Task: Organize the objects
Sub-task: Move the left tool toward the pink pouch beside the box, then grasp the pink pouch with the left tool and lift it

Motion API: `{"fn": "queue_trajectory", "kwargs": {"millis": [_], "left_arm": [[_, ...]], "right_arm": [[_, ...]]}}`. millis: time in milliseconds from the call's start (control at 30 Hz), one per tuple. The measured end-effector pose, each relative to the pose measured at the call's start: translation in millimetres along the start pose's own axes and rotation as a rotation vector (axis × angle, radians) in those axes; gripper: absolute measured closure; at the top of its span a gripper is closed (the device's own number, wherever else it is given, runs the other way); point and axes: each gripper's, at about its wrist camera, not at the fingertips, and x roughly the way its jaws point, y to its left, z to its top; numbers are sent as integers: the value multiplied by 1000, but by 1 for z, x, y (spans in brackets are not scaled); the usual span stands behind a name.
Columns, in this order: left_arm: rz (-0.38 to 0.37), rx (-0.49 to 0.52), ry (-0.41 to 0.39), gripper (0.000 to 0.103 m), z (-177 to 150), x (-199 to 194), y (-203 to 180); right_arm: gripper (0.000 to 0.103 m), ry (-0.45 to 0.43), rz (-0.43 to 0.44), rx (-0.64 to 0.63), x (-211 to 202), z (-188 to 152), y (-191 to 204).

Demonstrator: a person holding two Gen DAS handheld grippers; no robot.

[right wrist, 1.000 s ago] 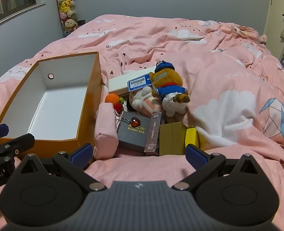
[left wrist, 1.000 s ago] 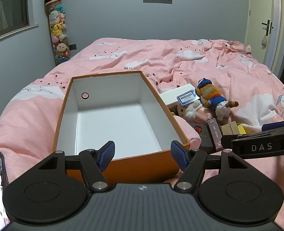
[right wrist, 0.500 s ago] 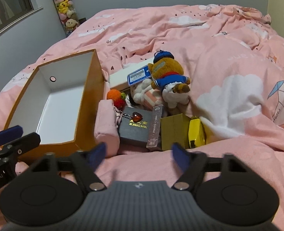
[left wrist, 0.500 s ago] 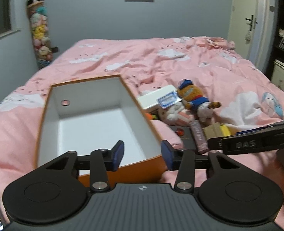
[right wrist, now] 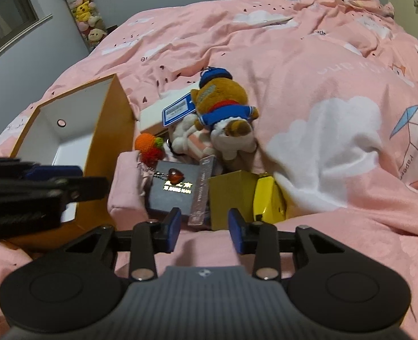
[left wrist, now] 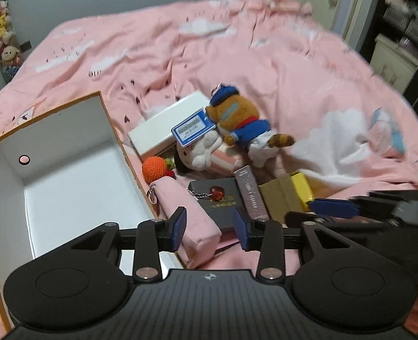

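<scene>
Hovering over a pink bed [right wrist: 308, 65], the left tool [left wrist: 210, 225] sits half-apart above a pink pouch [left wrist: 186, 212]; the right tool [right wrist: 204, 230], closing on nothing, nears the clutter beside the orange box [right wrist: 111, 130] at left.

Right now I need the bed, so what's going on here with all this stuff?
A person is sorting clutter with two handheld grippers. The orange box is empty; the pile lies beside it. The left gripper hovers over the pink pouch, the right gripper, closing on nothing, near the olive box.
</scene>
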Motion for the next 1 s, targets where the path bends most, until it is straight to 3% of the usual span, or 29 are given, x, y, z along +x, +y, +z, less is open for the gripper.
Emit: {"fn": "queue_trajectory", "kwargs": {"millis": [300,400,467,567,700,733,933,1000], "left_arm": [[123,79,279,47,31,61,-15],[172,102,338,44,33,77,-16],[164,81,380,44,32,84,-11],[172,90,387,45,32,84,-12],[157,86,383,58,32,82,-10],[159,88,378,70,32,81,-8],[172,103,369,86,30,72,11],[153,84,370,86,31,72,13]], "right_arm": [[63,19,61,35,11,-2,-13],[62,27,81,41,15,-3,-15],[62,33,93,40,18,-4,-16],[62,40,110,39,21,-4,-18],[62,45,130,31,24,-2,-18],[62,48,136,29,24,-2,-18],[62,64,145,-12,26,2,-13],[62,70,151,-45,28,5,-9]]}}
